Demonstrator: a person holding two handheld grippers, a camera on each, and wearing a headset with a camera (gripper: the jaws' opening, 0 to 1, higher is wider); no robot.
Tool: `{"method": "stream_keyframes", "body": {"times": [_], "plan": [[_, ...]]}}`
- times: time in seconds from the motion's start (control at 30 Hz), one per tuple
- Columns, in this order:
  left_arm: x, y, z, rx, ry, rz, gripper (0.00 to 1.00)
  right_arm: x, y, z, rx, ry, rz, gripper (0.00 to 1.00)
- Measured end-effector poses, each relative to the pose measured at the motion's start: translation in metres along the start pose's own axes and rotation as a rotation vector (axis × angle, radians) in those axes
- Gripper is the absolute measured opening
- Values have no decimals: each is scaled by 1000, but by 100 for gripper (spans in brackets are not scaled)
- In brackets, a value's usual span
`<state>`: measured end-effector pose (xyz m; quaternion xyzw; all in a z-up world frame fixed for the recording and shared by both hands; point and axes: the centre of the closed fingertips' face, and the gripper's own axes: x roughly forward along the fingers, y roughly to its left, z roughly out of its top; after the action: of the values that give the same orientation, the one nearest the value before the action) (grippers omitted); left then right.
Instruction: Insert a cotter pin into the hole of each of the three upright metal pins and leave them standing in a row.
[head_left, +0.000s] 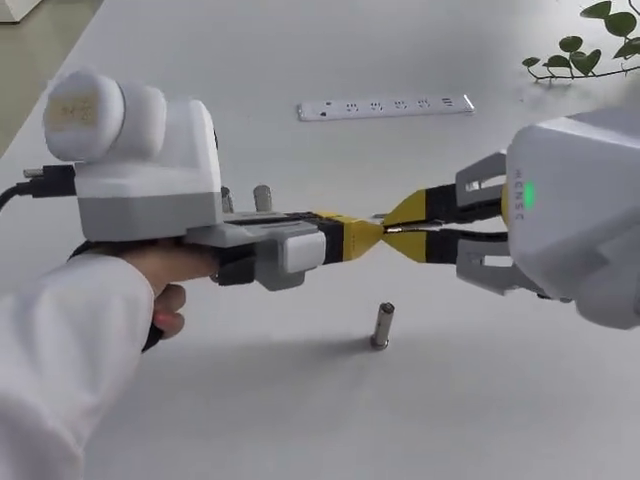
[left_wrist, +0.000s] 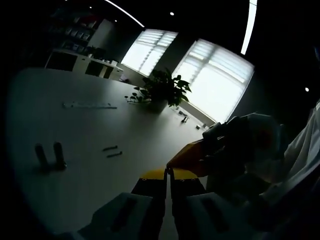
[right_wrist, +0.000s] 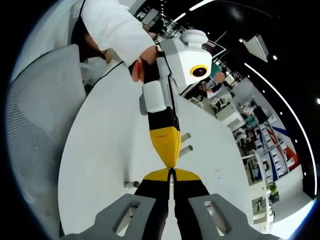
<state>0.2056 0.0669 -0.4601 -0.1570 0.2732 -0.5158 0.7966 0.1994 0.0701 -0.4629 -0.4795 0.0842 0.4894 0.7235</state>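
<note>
Three pins: short, silver, cylindrical, all upright on the white worktop.

First pin (head_left: 382, 326): alone, nearest the near edge, well apart from the other two.

Second pin (left_wrist: 40, 155) and third pin (left_wrist: 59, 154): side by side, close but not touching, farther toward the far edge.

First cotter pin (left_wrist: 110, 148) and second cotter pin (left_wrist: 114, 154): thin, short, flat on the worktop, roughly parallel, just beside each other. Loose, near the second and third pins but clear of them, well in from every edge.
</note>
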Motion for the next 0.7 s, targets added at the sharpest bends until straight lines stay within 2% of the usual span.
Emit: {"method": "stream_keyframes", "body": {"times": [0.13,0.27,0.43,0.7], "plan": [[0,0,-7,-47,24,3,0,1,7,-1,12,-7,13,0],[1,-1,-9,-12,29,24,0,2,9,-2,25,-12,13,0],[2,-2,-11,-33,35,24,0,0,10,-4,40,-15,18,0],[4,-5,-14,-19,44,19,0,-1,13,-6,50,-24,20,0]]}}
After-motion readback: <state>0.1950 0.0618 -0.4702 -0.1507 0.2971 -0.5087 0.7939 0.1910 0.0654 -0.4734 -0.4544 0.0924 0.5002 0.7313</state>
